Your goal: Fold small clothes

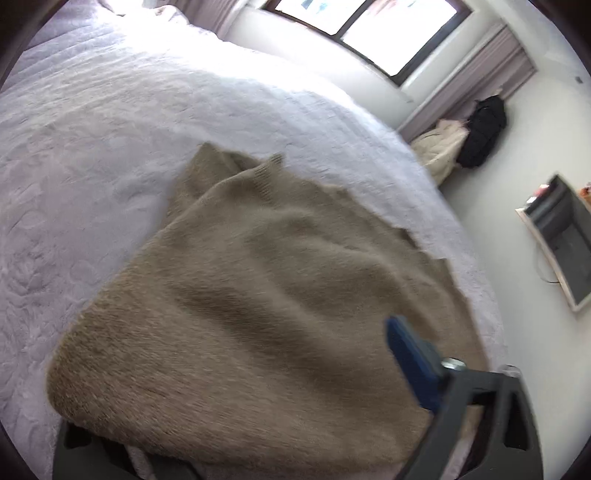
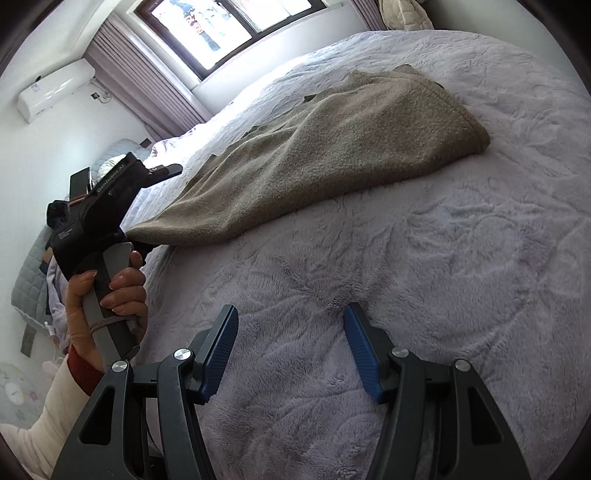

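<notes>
A tan knitted garment lies stretched across the pale lilac bedspread. It fills the lower half of the left wrist view. My left gripper is shut on the garment's near edge and holds it lifted off the bed at the bed's left side. In its own view one blue finger shows above the cloth; the other is hidden under it. My right gripper is open and empty, just above the bedspread, in front of the garment and apart from it.
The bed's edge runs close to the garment. Beyond it are a white floor, a black bag, a cream coat and a framed board. A window, curtains and an air conditioner are behind.
</notes>
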A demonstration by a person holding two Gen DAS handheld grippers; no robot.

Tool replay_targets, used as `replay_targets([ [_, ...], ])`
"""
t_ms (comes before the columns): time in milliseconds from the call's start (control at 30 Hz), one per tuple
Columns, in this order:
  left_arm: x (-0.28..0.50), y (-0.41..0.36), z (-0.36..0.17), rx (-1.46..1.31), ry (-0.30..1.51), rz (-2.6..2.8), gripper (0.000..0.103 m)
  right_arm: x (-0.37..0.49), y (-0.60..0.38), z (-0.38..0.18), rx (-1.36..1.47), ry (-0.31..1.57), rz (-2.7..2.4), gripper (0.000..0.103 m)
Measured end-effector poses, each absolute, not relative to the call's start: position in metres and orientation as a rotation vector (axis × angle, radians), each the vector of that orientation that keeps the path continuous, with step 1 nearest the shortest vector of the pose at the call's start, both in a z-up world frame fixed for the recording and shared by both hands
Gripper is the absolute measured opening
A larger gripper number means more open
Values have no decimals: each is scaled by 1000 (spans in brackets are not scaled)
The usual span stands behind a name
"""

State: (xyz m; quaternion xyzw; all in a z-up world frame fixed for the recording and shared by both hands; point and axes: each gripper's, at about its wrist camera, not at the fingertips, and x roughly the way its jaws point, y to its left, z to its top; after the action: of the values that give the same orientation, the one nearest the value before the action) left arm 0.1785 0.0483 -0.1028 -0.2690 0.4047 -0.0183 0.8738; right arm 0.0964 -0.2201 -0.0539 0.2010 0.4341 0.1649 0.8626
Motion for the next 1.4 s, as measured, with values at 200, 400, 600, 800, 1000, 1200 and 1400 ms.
replay_targets([
  [200,182,44,-107,-481,869,-35,40,102,-223,-49,412,943,375,63],
  [400,184,43,-109,-461,867,-30,40,112,-227,-32,398,967,387,64],
  [600,182,42,-108,-461,871,-27,40,129,-230,-4,372,948,408,64],
  [800,183,46,-111,-504,879,-20,43,147,-224,17,311,931,429,64],
  [1000,183,55,-115,-577,885,-35,42,165,-216,18,286,968,476,64],
  [1200,180,14,-88,-251,833,39,30,190,-219,22,296,986,511,64],
  [1400,173,-18,-76,-3,760,77,30,233,-226,51,321,985,547,74],
])
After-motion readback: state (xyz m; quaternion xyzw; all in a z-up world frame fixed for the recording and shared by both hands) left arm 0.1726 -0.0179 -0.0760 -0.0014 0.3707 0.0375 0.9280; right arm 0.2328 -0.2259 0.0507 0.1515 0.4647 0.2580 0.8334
